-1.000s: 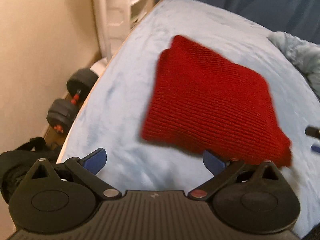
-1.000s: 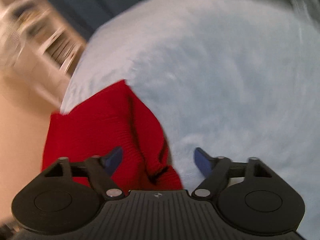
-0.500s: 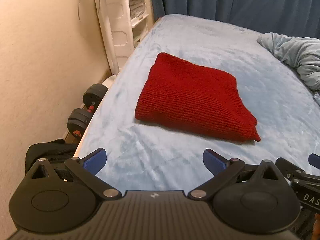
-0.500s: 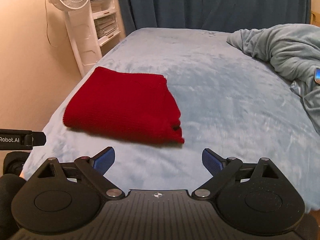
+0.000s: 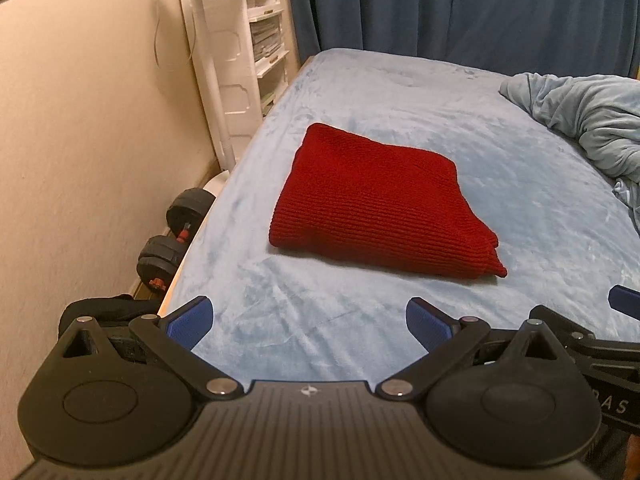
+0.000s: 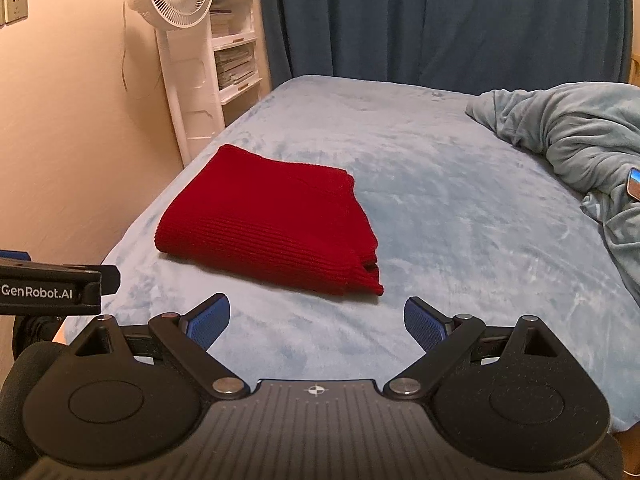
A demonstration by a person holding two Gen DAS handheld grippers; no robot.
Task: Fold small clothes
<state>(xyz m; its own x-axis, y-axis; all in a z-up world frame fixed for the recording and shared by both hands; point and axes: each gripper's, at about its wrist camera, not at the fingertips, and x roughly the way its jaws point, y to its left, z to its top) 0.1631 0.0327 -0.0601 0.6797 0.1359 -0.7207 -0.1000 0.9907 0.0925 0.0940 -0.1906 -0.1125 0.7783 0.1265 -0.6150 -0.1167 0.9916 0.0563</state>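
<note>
1. The red knit garment (image 5: pixel 380 208) is lying folded into a neat rectangle on the light blue bed (image 5: pixel 400 92), sat toward the bed's wall-side edge. Looks like the folding step is basically done for this piece.
2. Left gripper (image 5: pixel 310 320) is spread wide with nothing in it, hanging over the bed's near edge, short of the garment. Right gripper (image 6: pixel 316 322) is the same, empty, and its jaws have just been opening.
3. My guess: next is moving the garment aside or fetching another.
4. Plenty of bare bed beyond the garment. Watch the rumpled blanket (image 6: pixel 568 140) on the far side and the dumbbells (image 5: pixel 172 236) on the floor below the bed's wall side.
</note>
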